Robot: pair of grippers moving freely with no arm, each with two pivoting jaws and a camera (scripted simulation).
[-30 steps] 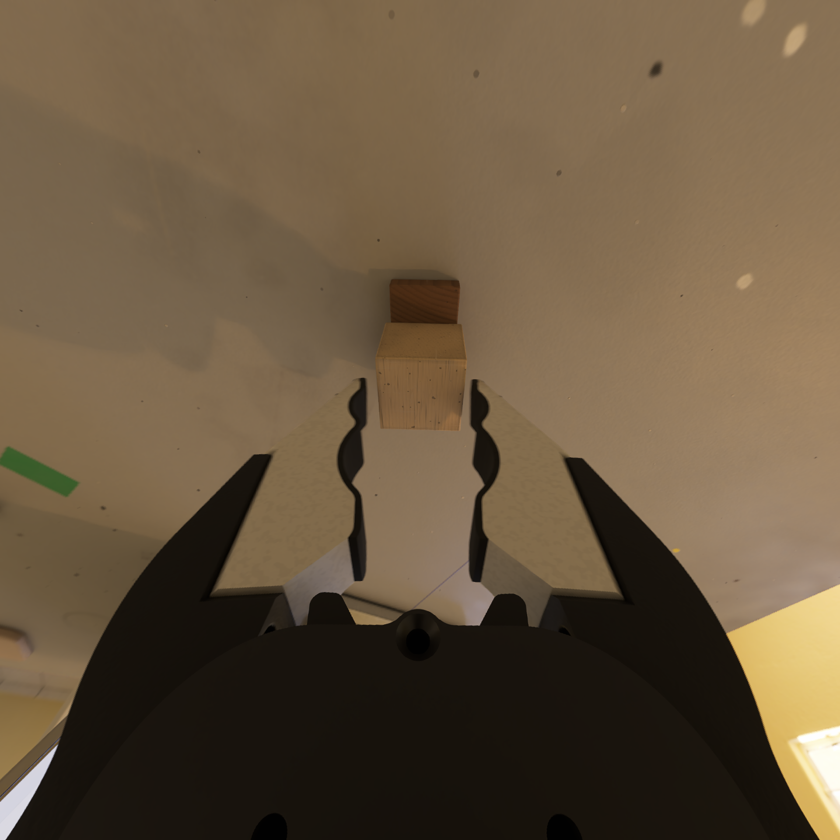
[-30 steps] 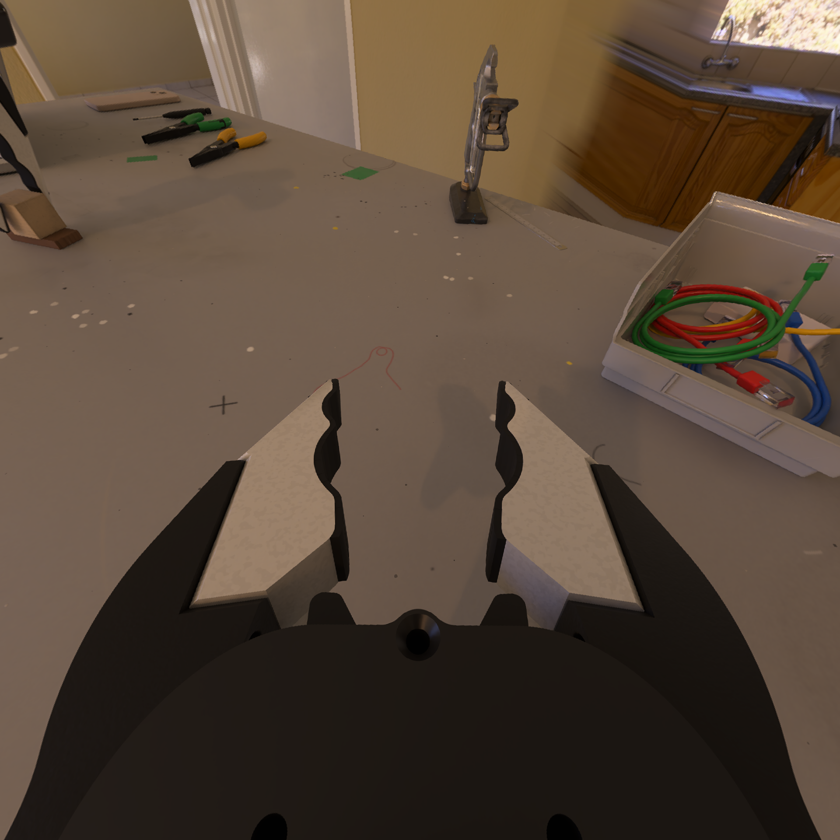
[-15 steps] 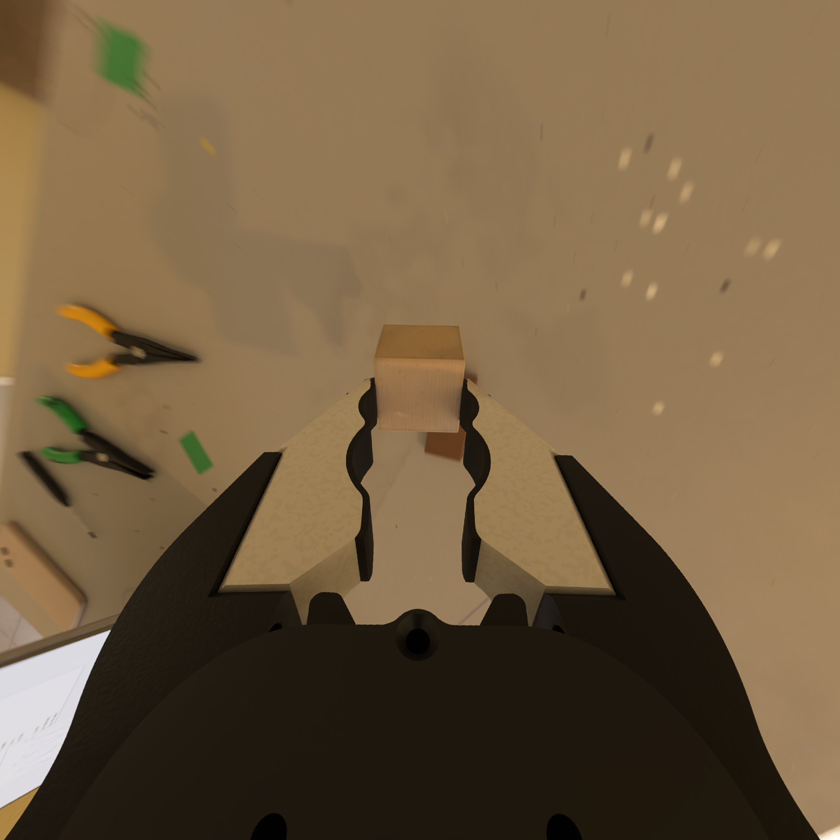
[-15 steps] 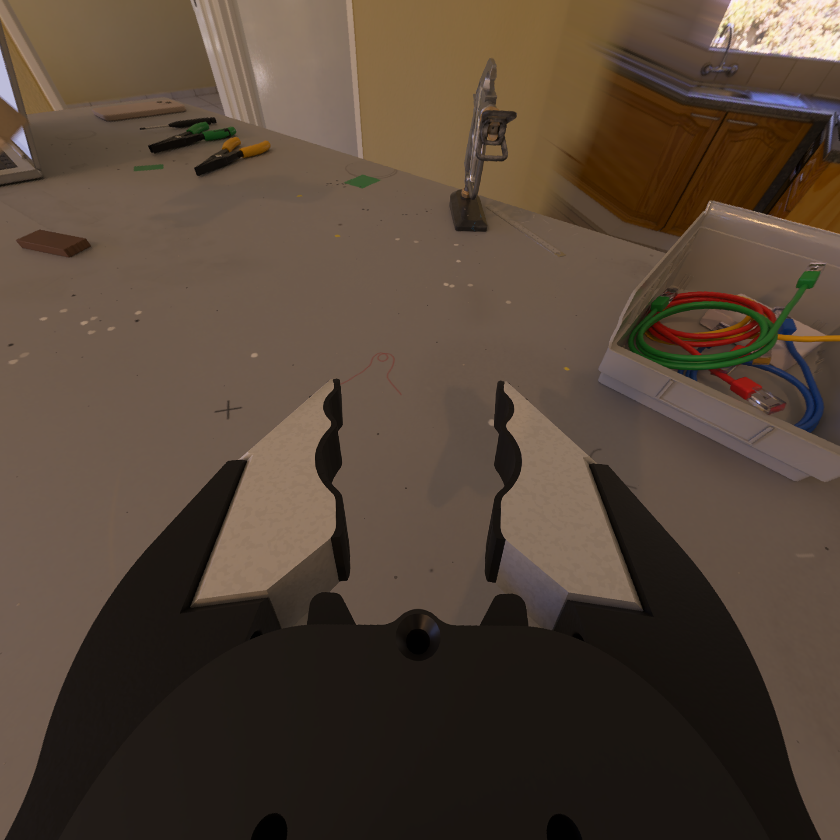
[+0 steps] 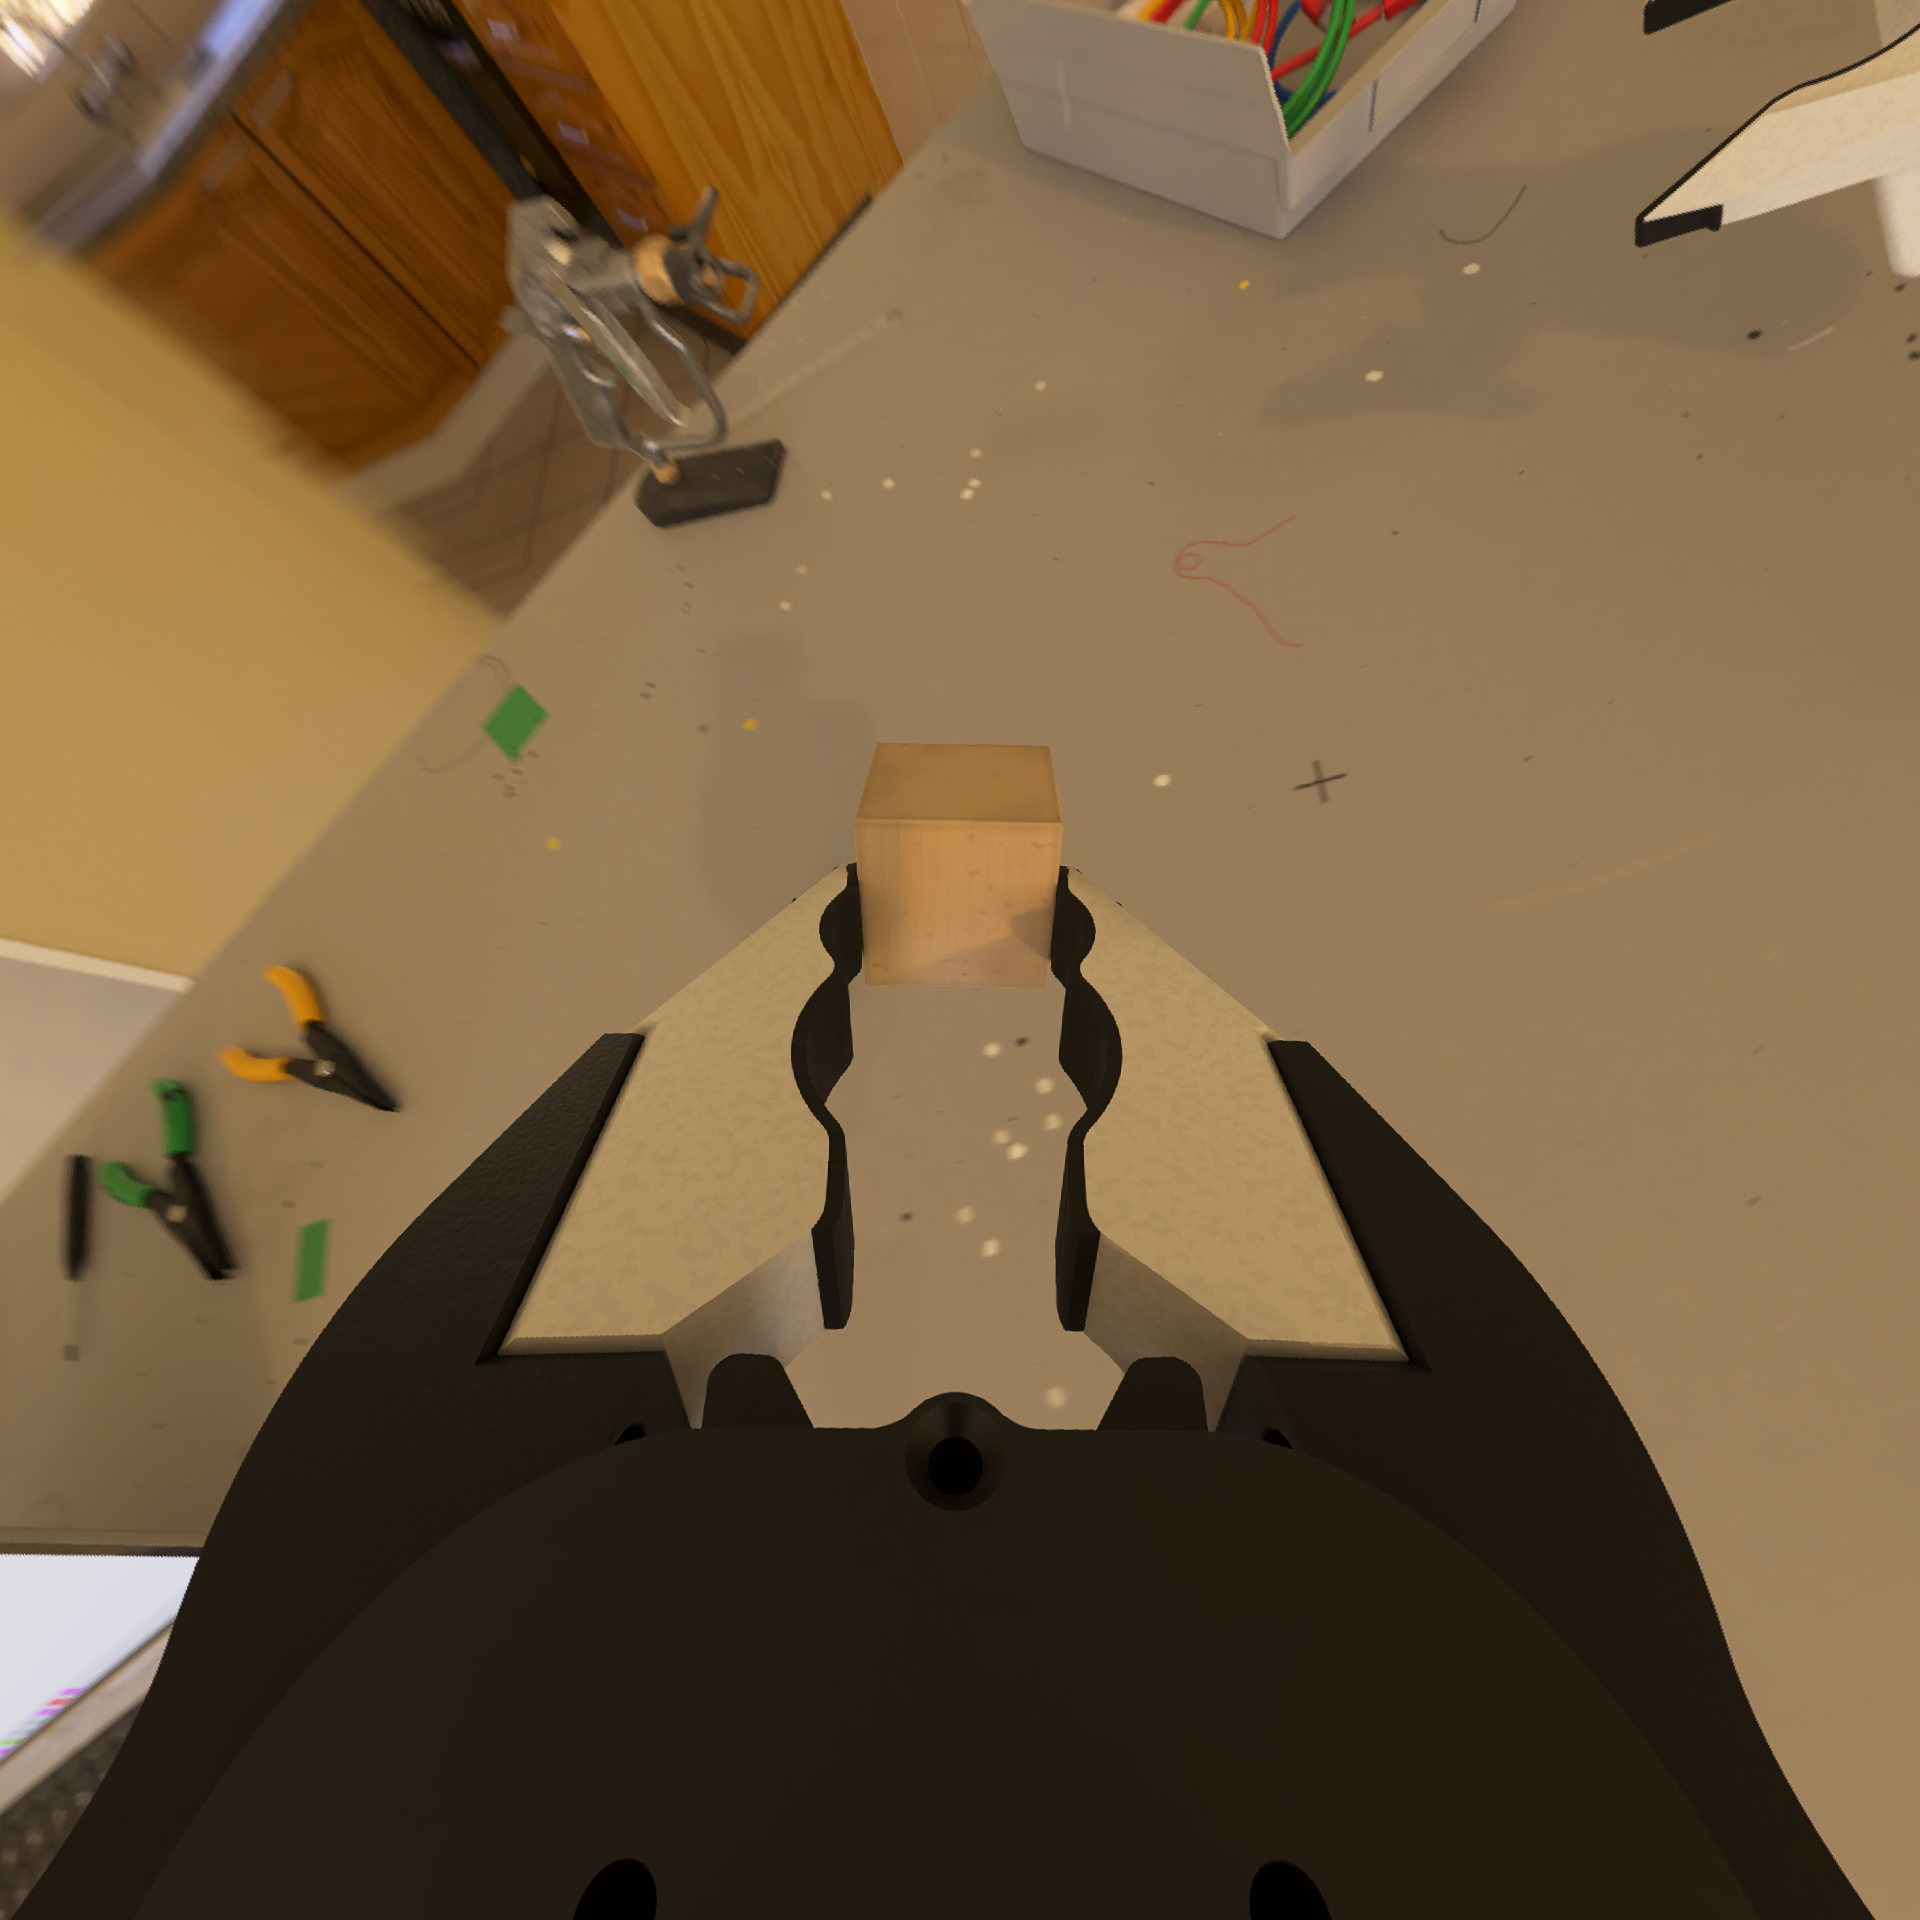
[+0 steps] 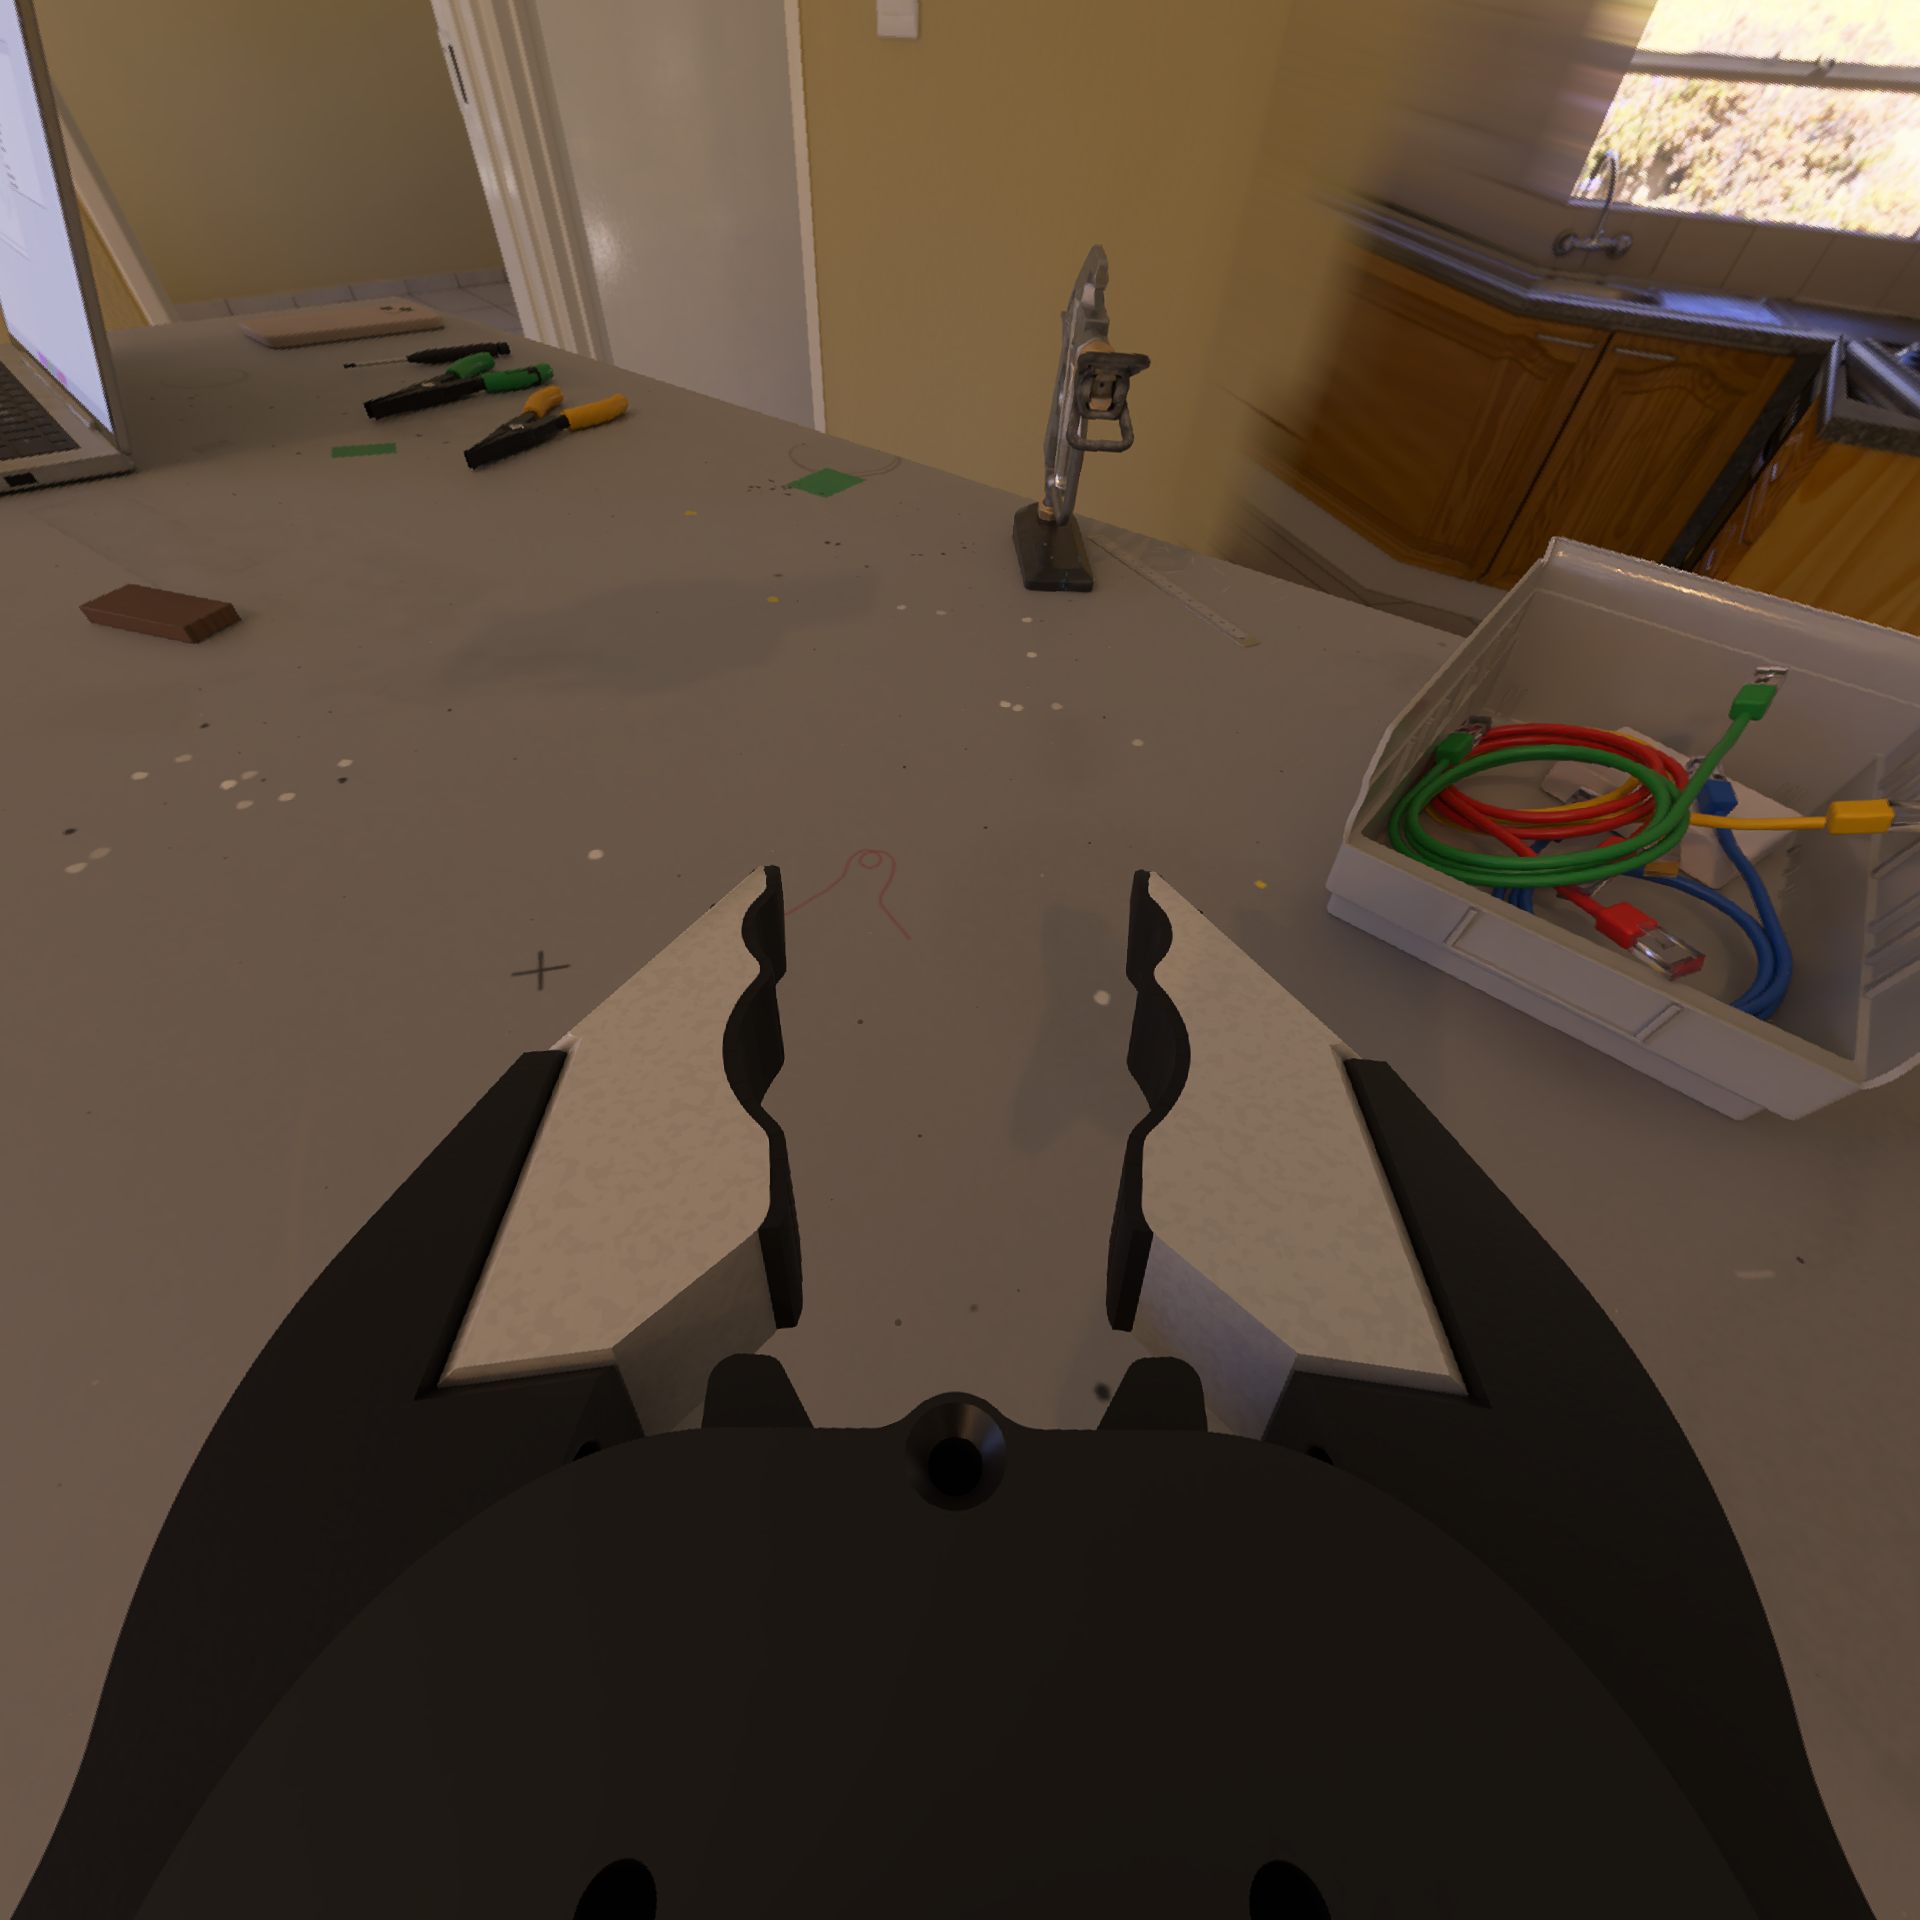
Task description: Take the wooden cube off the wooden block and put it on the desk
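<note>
Block (image 6: 159,613) lies bare on the desk (image 6: 520,1039) at far left; left gripper (image 5: 956,883) clenches the cube (image 5: 956,873) at its fingertips, above the desk; right gripper (image 6: 956,883) gapes empty

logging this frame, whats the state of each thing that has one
left gripper: shut on the wooden cube
wooden cube: held above the desk
wooden block: lying flat, bare
right gripper: open, empty
white box: open, cables inside
laptop: open
</note>
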